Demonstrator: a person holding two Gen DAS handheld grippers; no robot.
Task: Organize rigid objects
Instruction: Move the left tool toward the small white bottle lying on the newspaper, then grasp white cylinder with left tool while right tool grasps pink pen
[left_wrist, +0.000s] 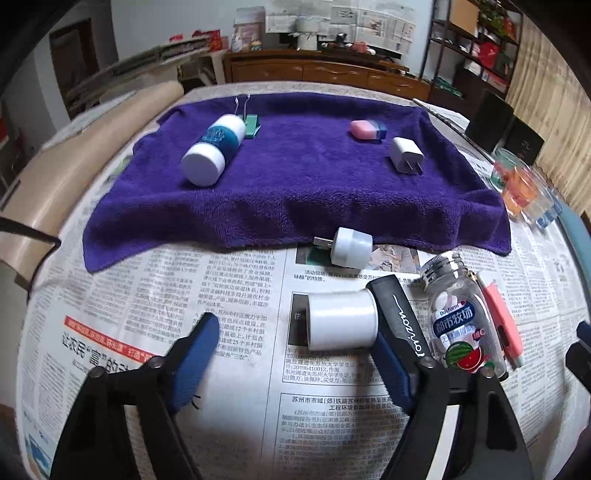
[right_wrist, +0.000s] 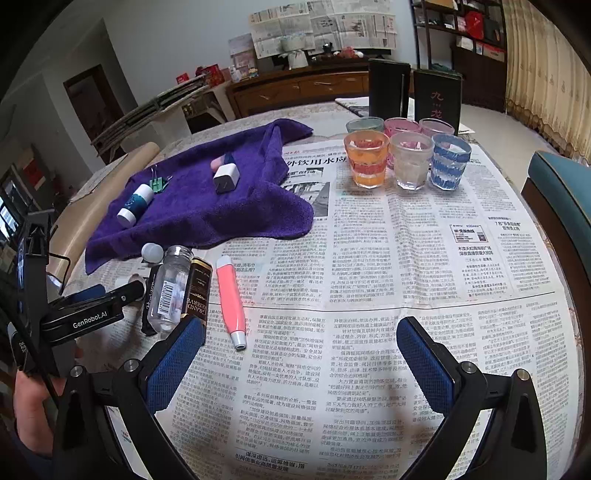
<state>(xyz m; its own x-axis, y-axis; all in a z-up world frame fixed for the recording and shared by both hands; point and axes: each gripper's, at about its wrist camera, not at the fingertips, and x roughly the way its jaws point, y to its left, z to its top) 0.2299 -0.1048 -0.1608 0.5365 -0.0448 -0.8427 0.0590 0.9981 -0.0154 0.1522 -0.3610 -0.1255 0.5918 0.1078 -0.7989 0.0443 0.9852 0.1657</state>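
My left gripper (left_wrist: 295, 339) is open, low over the newspaper. A white cylinder (left_wrist: 341, 320) lies on its side between the fingers, against the right pad. To its right lie a black box (left_wrist: 400, 317), a clear mint bottle (left_wrist: 461, 314) and a pink pen (left_wrist: 504, 325). A white USB night light (left_wrist: 351, 246) lies at the edge of the purple towel (left_wrist: 295, 184). On the towel lie a white-and-teal bottle (left_wrist: 214, 149), a green clip (left_wrist: 251, 125), a pink-blue eraser (left_wrist: 367, 129) and a white charger (left_wrist: 406, 155). My right gripper (right_wrist: 301, 354) is open and empty, right of the pink pen (right_wrist: 231, 299).
Several coloured glass cups (right_wrist: 406, 155) stand at the back right of the newspaper-covered table (right_wrist: 406, 258), with two dark boxes (right_wrist: 413, 96) behind them. A teal chair (right_wrist: 561, 206) is at the right edge. A cardboard tube (left_wrist: 92, 147) lies along the left.
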